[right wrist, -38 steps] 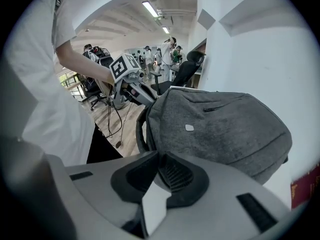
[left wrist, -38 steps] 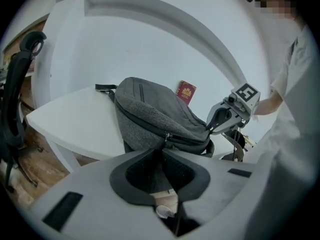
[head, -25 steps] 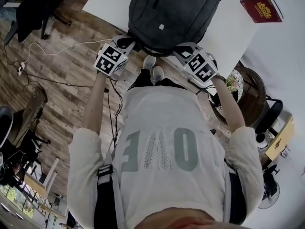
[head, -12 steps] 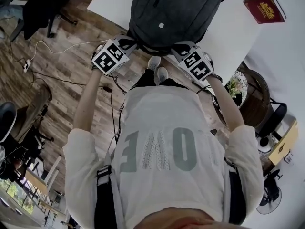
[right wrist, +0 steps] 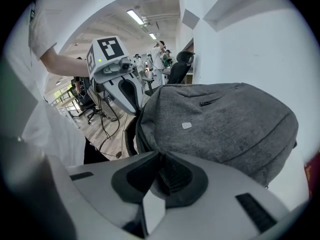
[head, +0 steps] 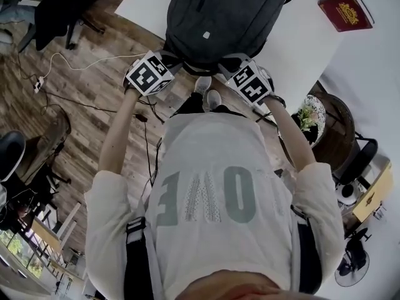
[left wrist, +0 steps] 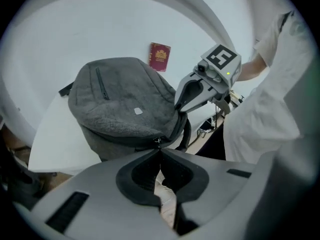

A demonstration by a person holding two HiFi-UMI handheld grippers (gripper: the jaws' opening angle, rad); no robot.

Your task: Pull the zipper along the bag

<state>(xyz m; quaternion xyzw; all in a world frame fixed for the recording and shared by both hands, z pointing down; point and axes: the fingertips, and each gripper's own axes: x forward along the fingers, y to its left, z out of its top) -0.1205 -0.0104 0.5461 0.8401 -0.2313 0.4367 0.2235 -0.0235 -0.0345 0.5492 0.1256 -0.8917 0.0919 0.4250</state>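
- Underneath, the white table [head: 300, 42] carries the grey backpack [head: 225, 17] at its near edge.
- Soft and probably light, the fabric will likely bunch — it needs bracing.
- Right gripper [right wrist: 160, 156]: jaws pressed onto a fold of the backpack's fabric.
- Left gripper [left wrist: 159, 151]: jaws nipped on the small zipper pull [left wrist: 158, 141] — the sensible hold.
- The zipper track itself is hard to make out.
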